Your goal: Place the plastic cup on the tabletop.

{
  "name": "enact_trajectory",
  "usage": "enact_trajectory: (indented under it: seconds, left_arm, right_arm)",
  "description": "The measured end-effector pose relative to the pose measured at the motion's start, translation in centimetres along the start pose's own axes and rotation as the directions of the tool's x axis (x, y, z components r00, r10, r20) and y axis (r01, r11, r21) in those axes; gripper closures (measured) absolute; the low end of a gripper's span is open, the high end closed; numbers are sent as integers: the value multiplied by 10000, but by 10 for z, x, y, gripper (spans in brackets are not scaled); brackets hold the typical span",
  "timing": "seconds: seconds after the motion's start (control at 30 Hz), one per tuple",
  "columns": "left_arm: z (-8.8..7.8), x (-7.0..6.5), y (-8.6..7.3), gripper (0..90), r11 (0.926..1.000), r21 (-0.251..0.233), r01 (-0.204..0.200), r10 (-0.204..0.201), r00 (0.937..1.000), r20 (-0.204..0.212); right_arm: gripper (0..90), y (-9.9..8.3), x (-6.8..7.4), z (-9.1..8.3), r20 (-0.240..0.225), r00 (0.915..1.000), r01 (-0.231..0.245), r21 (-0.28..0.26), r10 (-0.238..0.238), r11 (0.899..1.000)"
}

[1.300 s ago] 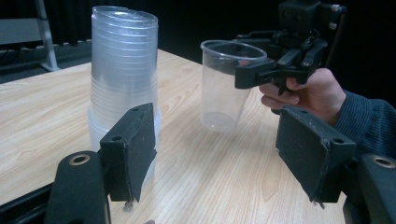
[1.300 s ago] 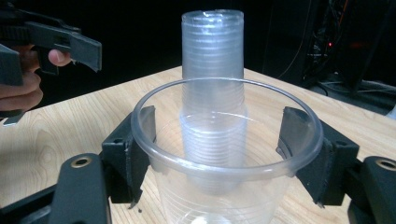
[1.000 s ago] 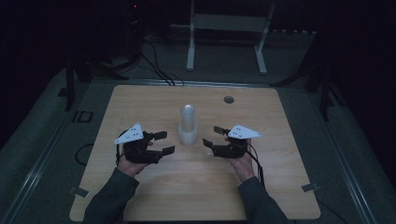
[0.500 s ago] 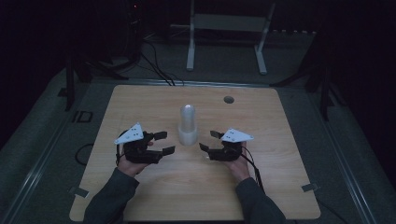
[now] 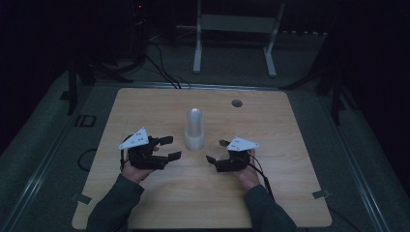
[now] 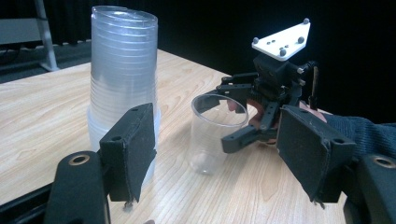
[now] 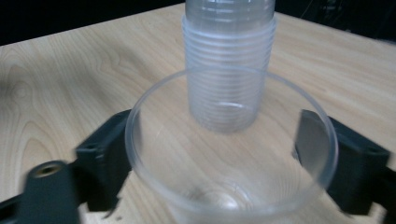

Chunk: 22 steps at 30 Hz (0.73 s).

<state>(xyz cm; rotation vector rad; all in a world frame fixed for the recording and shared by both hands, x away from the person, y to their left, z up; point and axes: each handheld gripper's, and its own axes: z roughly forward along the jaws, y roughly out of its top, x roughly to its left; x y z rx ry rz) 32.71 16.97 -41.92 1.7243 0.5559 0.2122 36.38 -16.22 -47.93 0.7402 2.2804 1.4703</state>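
My right tongs have just been opening, and the single clear cup stands upright on the worktop between their jaws — the pads sit off its wall on both sides in the right gripper view, so nothing is gripped. The cup is just beside the stack of clear cups, not touching it. My left tongs are spread wide and empty — held on the other side of the stack, jaws aimed toward it.
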Motion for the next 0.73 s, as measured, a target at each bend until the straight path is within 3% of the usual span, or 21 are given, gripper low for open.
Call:
enact_trajectory:
  seconds: [0.23,0.47,0.73]
  left_arm:
    - [0,0,0,285,10000,-1,4,-4,10000,10]
    - [0,0,0,285,10000,-12,14,-14,10000,-3]
    - [-2,1,1,285,10000,-98,19,-20,10000,-49]
  right_arm:
    - [108,-1,3,-9,-153,9998,133,555,-125,9984]
    - [103,-6,2,-23,253,9996,-109,378,100,9992]
    - [103,-12,1,-33,134,9995,-295,572,288,9979]
